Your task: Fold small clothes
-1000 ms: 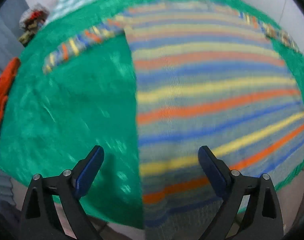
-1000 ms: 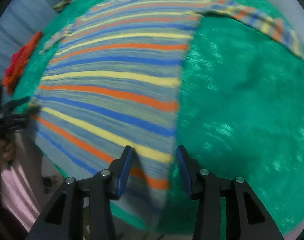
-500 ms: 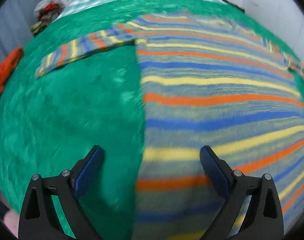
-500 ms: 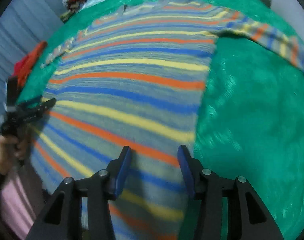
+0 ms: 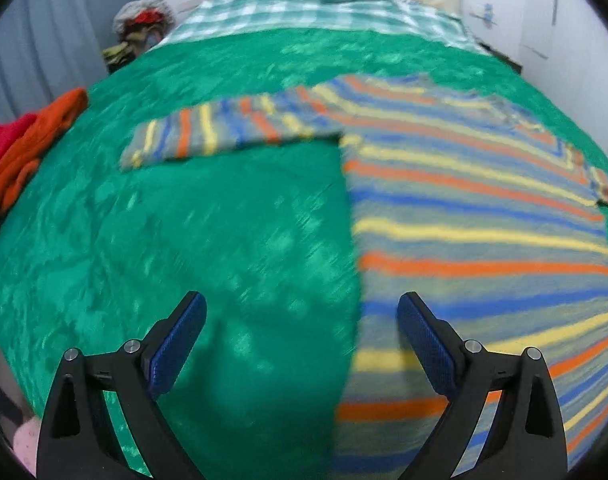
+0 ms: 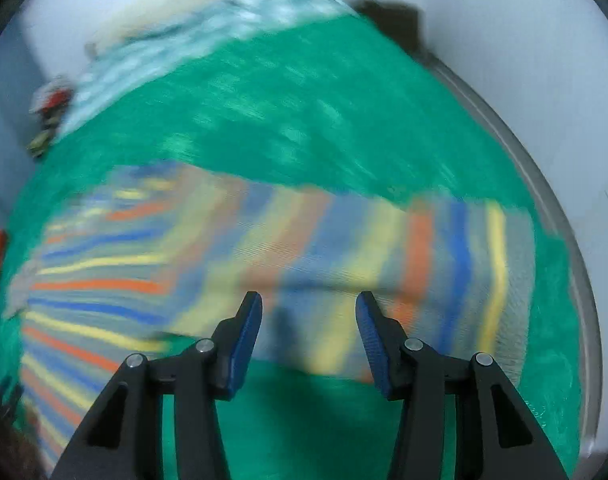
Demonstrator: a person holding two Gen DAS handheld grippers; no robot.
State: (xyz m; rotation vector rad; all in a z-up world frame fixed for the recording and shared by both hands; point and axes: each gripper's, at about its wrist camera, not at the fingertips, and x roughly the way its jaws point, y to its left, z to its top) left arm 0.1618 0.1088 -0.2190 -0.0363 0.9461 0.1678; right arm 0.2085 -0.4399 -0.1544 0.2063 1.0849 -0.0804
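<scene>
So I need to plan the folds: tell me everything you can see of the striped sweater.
The striped sweater looks knitted, grey-blue with orange, yellow and blue bands running across the body. It lies flat and unfolded on the green blanket, both sleeves spread out sideways: one sleeve in the left wrist view, the other sleeve, blurred, in the right wrist view. Its hem runs out of frame. Neither gripper touches it as far as the views show.

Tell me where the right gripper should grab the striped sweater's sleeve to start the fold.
Probably the cuff end of the sleeve, coming from above. The sleeve lies flat and outstretched on the green blanket, and the open right gripper is already over it, empty.
</scene>
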